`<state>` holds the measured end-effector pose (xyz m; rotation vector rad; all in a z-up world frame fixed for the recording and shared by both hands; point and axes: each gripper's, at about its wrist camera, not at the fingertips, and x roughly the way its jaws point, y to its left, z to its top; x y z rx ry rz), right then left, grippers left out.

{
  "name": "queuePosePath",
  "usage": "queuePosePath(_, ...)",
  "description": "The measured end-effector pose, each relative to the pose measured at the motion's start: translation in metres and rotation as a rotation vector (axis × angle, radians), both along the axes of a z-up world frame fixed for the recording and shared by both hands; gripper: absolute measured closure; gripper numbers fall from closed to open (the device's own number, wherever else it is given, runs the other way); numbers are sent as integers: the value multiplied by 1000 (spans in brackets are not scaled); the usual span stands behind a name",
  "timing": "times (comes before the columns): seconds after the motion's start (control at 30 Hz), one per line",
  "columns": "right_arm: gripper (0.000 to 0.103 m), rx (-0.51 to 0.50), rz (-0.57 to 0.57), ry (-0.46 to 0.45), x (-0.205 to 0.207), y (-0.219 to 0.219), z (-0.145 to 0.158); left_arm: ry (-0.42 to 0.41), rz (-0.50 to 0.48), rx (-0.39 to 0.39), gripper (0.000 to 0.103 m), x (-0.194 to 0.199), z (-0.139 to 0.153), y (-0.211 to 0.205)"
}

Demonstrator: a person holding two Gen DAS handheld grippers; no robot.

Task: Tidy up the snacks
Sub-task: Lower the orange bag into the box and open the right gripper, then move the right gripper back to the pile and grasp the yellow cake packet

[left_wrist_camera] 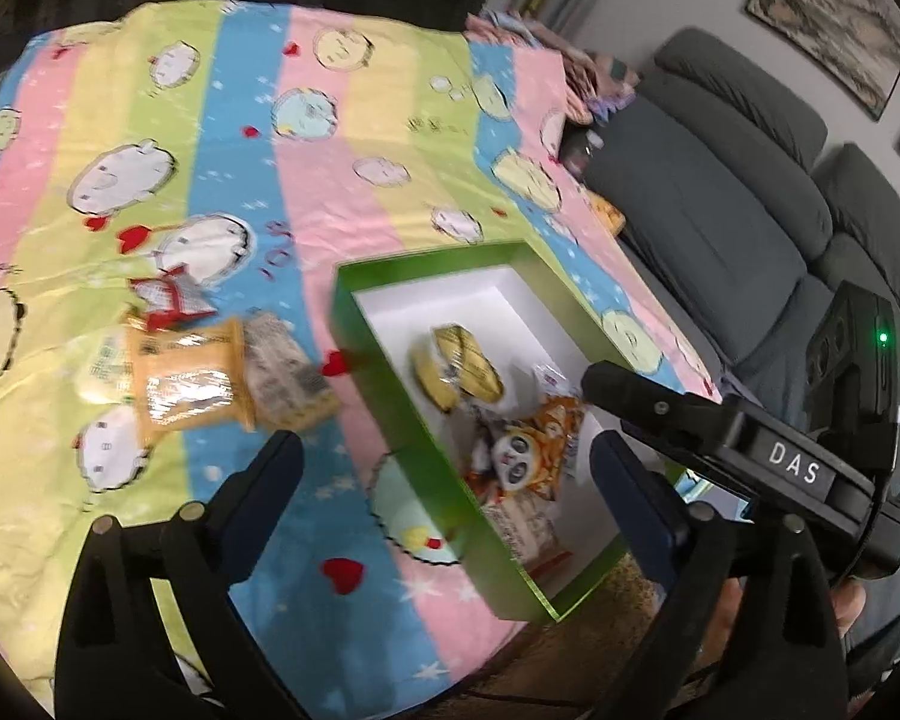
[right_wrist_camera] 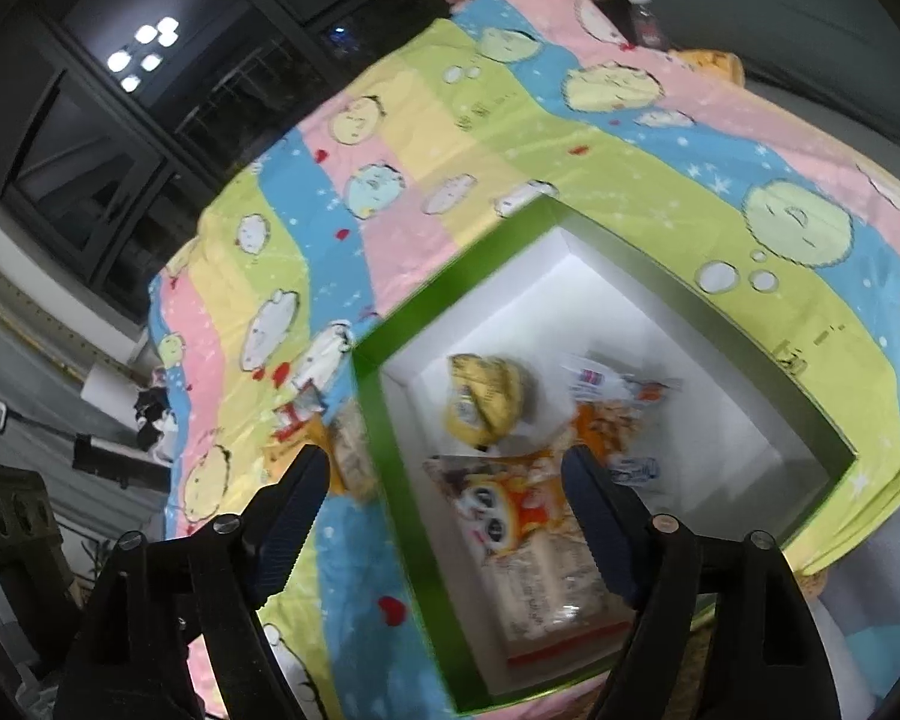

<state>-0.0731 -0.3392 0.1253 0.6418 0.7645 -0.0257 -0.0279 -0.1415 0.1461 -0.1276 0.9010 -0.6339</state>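
With both my left claw [left_wrist_camera: 444, 468] and right claw [right_wrist_camera: 444, 486] wide and empty, several snacks lie in the green box [left_wrist_camera: 390, 396], while the yellow packets [left_wrist_camera: 210, 378] remain outside on the surface [left_wrist_camera: 270, 180]

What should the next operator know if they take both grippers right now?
Left gripper: open, empty, above the box's left wall.
Right gripper: open, empty, over the green box.
Done: in the box lie a yellow packet, an orange cartoon packet, a pale packet with a red edge and at least one more small wrapper.
Left: on the striped cloth, left of the box, an orange-yellow packet, a pale packet touching it, and a red-white wrapper.
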Motion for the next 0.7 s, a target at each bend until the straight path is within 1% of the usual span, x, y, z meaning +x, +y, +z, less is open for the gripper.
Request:
queuePosePath(0.07, 20, -18, 25, -7, 3, 12, 5, -18, 22, -18, 6, -1, 2, 17)
queuePosePath(0.17, 19, -56, 50, -19, 8, 28, 11, -8, 90, -29, 5, 4, 0, 48)
queuePosePath(0.3, 17, -84, 111, -38, 18, 56, 17, 5, 227, -30, 2, 9, -8, 98)
queuePosePath(0.4, 16, -105, 160, -27, 28, 78, 16, 22, 344, -31, 1, 14, -19, 134)
queuePosePath(0.5, 16, -124, 188, -7, 38, 98, 13, 35, 428, -11, 1, 18, -32, 163)
queuePosePath(0.57, 16, -133, 214, 5, 47, 113, 10, 43, 472, 25, 1, 24, -43, 178)
queuePosePath(0.7, 16, -161, 278, 64, 69, 140, -5, 40, 502, 91, 1, 35, -64, 200)
